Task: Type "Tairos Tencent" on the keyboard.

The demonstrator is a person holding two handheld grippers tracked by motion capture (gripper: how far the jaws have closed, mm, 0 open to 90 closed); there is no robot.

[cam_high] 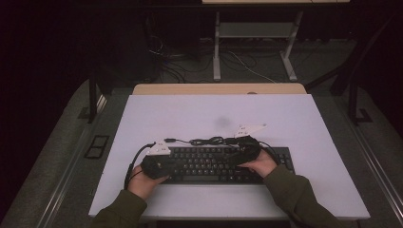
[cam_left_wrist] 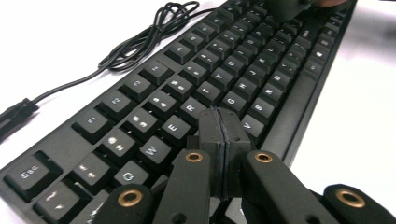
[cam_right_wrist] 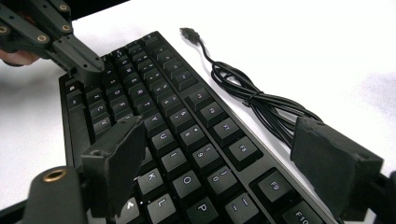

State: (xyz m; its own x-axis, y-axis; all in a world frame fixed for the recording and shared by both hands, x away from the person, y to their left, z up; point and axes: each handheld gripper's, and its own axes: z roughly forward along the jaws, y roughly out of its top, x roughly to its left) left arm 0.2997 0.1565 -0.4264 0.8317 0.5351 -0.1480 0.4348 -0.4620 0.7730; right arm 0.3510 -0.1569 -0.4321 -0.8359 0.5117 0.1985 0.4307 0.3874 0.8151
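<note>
White table (cam_high: 304,123), one, with a wooden edge at its far side. On its near half lies one black keyboard (cam_high: 214,164), long side running left to right, flat on the surface. Full-size layout; dark keycaps with pale legends, Esc at its left end, function row along the far edge, long space bar nearest the person.

One thin black cable (cam_high: 204,140) runs from the keyboard and lies in loose bundled loops on the table just beyond its far edge, ending in one USB plug (cam_right_wrist: 188,32) lying free on the white surface.

Two grippers, one per hand. Left gripper (cam_left_wrist: 222,135): jaws pressed flat together, nothing between them, tips hanging just over the left letter keys near E, R and F. Right gripper (cam_right_wrist: 219,154): jaws spread wide, one pad over the H–K keys, the other past the far edge by the cable; nothing gripped, keyboard's right half beneath the gap.
</note>
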